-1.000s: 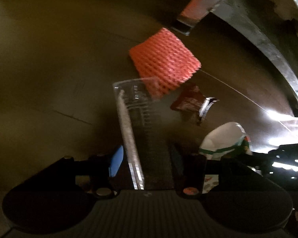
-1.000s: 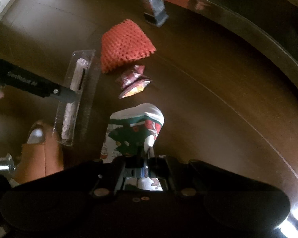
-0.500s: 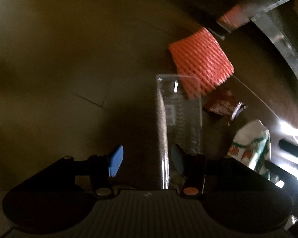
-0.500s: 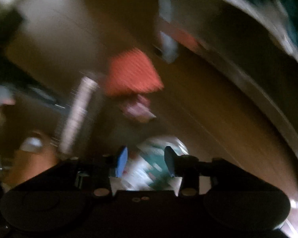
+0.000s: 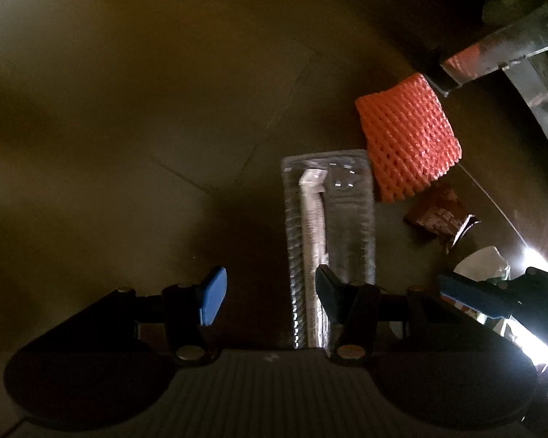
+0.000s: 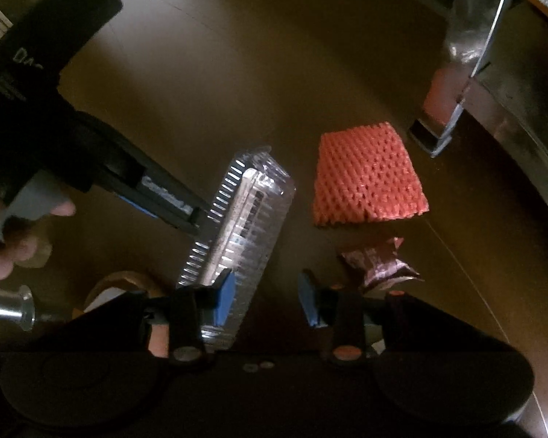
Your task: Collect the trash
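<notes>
Jaws of my left gripper (image 5: 266, 297) released over clear plastic package (image 5: 328, 233) on brown floor (image 5: 128, 109), right gripper (image 6: 266, 294) jaws just closing slightly, empty, orange foam net (image 6: 369, 177) and brown wrapper (image 6: 380, 264) nearby, metal leg (image 6: 453, 84) beyond.

Both wrist views face down, close to floor; share orange net (image 5: 409, 146) (image 6: 369, 175).

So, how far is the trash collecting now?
Nothing looks collected yet. The left gripper hangs open over the clear blister pack, not gripping it. The orange foam net, brown wrapper and white paper also lie on the floor.
</notes>
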The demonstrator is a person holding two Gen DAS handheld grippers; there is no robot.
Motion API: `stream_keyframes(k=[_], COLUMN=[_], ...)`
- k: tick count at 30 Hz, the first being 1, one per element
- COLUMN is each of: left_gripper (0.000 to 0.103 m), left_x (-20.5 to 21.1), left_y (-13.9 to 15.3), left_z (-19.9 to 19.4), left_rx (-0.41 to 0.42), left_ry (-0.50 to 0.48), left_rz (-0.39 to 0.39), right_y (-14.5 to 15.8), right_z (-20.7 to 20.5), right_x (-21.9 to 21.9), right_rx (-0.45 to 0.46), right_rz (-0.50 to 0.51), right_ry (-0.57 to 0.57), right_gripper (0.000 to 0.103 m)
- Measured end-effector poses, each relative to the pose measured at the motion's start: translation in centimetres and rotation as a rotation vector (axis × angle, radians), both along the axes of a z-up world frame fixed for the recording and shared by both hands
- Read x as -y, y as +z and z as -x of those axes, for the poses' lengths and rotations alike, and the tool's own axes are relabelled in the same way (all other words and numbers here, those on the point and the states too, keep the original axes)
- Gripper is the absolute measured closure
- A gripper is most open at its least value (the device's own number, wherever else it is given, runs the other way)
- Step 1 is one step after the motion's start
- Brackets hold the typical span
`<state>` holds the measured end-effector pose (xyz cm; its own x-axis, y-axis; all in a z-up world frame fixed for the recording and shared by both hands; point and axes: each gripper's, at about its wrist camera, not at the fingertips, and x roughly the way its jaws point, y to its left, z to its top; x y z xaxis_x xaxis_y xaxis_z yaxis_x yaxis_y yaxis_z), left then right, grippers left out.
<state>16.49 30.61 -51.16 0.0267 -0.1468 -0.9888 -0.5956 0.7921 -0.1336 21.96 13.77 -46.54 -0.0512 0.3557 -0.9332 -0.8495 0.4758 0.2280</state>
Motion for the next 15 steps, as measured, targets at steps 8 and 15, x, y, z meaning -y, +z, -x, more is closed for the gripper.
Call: stream_keyframes(k=[8, 15], left_gripper=[0.050, 0.050], left_x=[1.4, 0.6], left_y=[0.1, 0.1], left_z=[-0.8, -0.9], left_rx=[0.027, 0.034], left_ry=[-0.043, 0.009], left_rz=[0.008, 0.015], right_y=[-0.4, -3.3], right_z=[1.1, 0.8], right_x=[-1.3, -2.9], right_rx=[-0.049, -0.065], right_rz=[-0.003, 0.092], right_ry=[0.024, -0.003], right_gripper=[0.066, 0.064])
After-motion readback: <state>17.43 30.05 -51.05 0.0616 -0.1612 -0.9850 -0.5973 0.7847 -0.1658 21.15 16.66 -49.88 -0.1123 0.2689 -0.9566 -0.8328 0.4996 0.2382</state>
